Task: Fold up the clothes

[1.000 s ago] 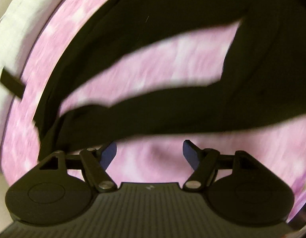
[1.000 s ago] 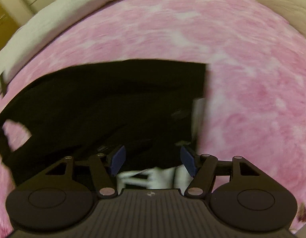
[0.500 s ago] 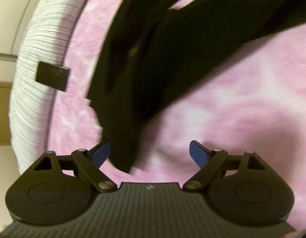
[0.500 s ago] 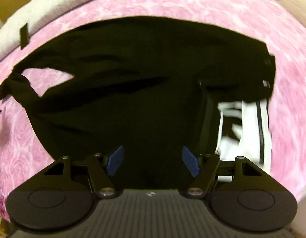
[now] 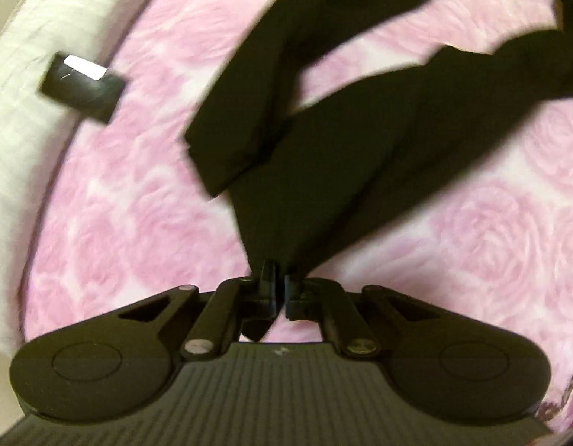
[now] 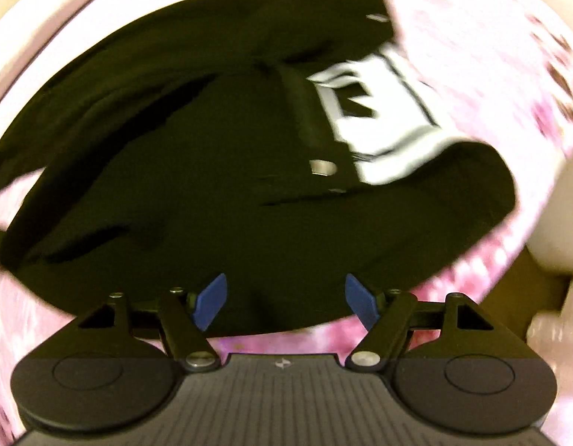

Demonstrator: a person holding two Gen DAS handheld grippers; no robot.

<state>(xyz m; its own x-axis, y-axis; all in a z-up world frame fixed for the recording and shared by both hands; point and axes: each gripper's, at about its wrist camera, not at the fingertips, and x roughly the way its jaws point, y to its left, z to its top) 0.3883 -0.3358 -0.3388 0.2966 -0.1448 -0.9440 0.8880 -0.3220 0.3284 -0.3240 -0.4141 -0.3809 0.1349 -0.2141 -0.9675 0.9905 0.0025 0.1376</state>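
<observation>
Pinching black garment (image 5: pixel 360 156) edge, left gripper (image 5: pixel 279 290)

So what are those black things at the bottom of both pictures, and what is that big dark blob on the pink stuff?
Those black things are claws that a person holds, one in each hand. A small camera sits on each claw and looks out along its two fingers, so one picture comes from the left hand and one from the right.

The pink stuff is a rose-patterned blanket. The dark blob is a black garment with a white printed patch, lying on the blanket to be folded.

The left claw is pinched shut on an end of the black garment. The right claw is open, with its blue fingertips apart, holding nothing.
</observation>
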